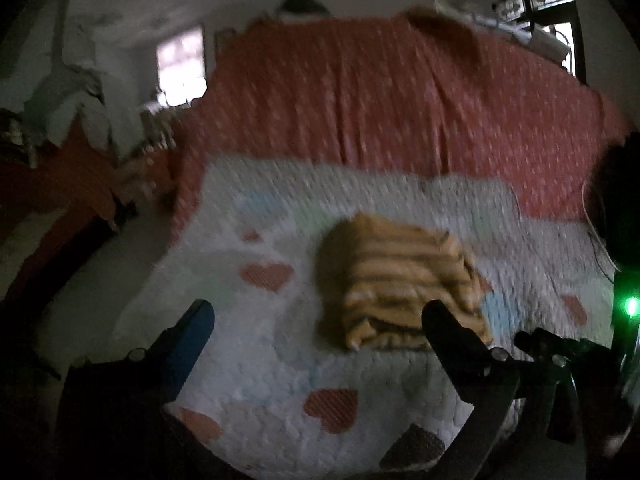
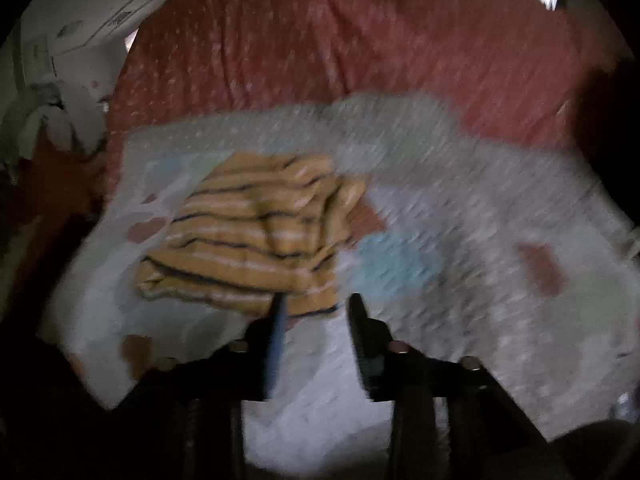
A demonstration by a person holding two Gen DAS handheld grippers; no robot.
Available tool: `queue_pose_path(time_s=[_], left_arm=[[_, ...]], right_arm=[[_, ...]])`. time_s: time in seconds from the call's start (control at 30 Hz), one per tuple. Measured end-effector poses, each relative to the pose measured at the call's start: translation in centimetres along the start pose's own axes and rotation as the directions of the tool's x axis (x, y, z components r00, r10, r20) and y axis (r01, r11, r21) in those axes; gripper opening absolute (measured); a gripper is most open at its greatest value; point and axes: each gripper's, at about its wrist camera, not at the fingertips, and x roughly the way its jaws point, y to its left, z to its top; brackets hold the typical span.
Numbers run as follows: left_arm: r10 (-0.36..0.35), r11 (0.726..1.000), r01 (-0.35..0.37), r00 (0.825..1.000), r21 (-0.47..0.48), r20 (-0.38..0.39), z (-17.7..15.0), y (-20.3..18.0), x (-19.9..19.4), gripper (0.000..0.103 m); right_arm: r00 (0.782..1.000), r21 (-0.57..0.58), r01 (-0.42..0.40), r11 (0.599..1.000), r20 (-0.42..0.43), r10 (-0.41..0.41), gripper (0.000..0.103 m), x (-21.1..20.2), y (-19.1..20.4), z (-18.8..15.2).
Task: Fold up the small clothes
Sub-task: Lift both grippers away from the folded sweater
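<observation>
Where the dim, blurred views allow a listing, we record the following. Item one: a folded orange garment with thin dark stripes (image 1: 400,284), lying as a compact bundle on a white quilted mat (image 1: 280,360) printed with red hearts and pale blue patches. Item two: that mat, spread over a red bedcover with small white dots (image 1: 380,100), which fills the far half of both views. Item three: our left gripper (image 1: 320,320), its jaws spread wide with nothing between them; the blue-padded finger (image 1: 192,340) stands left of the bundle, and the black finger overlaps the bundle's near right corner in the view, though we cannot tell whether it touches. Item four: our right gripper (image 2: 316,312), jaws parted and holding nothing, just short of the garment's near edge (image 2: 256,232). Item five: pale cloths heaped (image 1: 72,108) at the far left, beside the bed.
</observation>
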Motion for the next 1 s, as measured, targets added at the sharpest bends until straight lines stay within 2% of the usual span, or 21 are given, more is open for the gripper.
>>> queue_pose_path(time_s=[0.07,0.13,0.2,0.27,0.33,0.4,0.53,0.67,1.0], left_arm=[[0.032,0.999,-0.032,0.999,0.012,0.018,1.0,-0.1,-0.9,0.103],[0.04,0.999,-0.041,0.999,0.007,0.014,1.4,-0.1,-1.3,0.103],[0.008,1.0,-0.008,1.0,0.012,-0.016,1.2,-0.3,-0.9,0.103],[0.002,1.0,0.0,0.997,0.028,-0.071,0.4,-0.7,0.1,0.103],[-0.023,0.999,0.028,0.987,0.032,-0.161,-0.7,-1.0,1.6,0.103],[-0.054,0.998,0.057,0.965,0.004,-0.258,-1.9,-1.1,3.3,0.103],[-0.074,0.997,0.071,0.928,-0.021,-0.365,-3.9,-1.5,5.8,0.103],[-0.08,0.997,0.075,0.914,-0.028,-0.398,-5.2,-1.7,6.5,0.103],[-0.092,0.996,0.085,0.909,-0.036,-0.408,-5.5,-0.7,7.0,0.103]], right_arm=[[0.995,-0.013,0.061,0.998,0.074,-0.059,0.078,-1.1,0.6,-0.1],[0.99,-0.015,0.077,0.997,0.122,-0.075,0.091,-1.7,0.9,-0.2],[0.99,-0.032,0.082,0.996,0.122,-0.078,0.091,-1.6,1.2,-0.3],[0.996,-0.044,0.058,0.997,0.069,-0.055,0.091,-0.6,1.4,-0.4],[1.0,-0.038,0.006,0.999,0.003,-0.006,0.091,0.3,1.5,-0.8],[0.999,-0.048,-0.015,0.999,-0.029,0.013,0.091,1.0,1.8,-1.0],[0.999,-0.084,-0.003,0.996,-0.049,-0.001,0.091,1.8,2.5,-1.3],[0.997,-0.067,0.001,0.998,-0.08,-0.006,0.091,2.6,2.5,-1.6],[0.994,-0.112,0.0,0.994,-0.111,-0.012,0.091,3.4,3.7,-2.2]])
